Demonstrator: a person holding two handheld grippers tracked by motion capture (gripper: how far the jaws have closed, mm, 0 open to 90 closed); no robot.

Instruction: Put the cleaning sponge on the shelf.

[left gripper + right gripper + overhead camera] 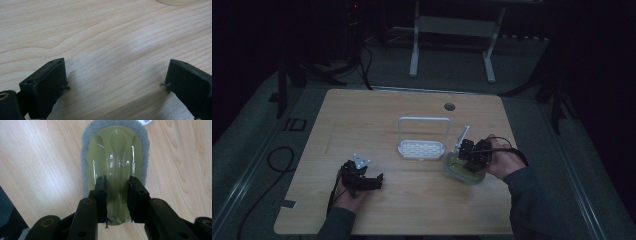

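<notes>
A scrubber [115,157] with a glossy olive-green top and a grey pad rim lies flat on the wooden table [37,157]. My right gripper [117,182] points down on it, its two black jaws shut on the raised ridge along the green top. In the high view the scrubber [462,171] lies at the right of the table under my right gripper [472,152]. My left gripper [373,181] rests low at the front left, its jaws open. In its own view my left gripper [116,72] has bare wood between the jaws.
A white rack [422,148] with an upright hoop handle stands at mid table, just left of the scrubber. A round cable hole [449,106] sits near the table's far edge. A pale rounded edge [175,2] shows at the top of the left gripper view.
</notes>
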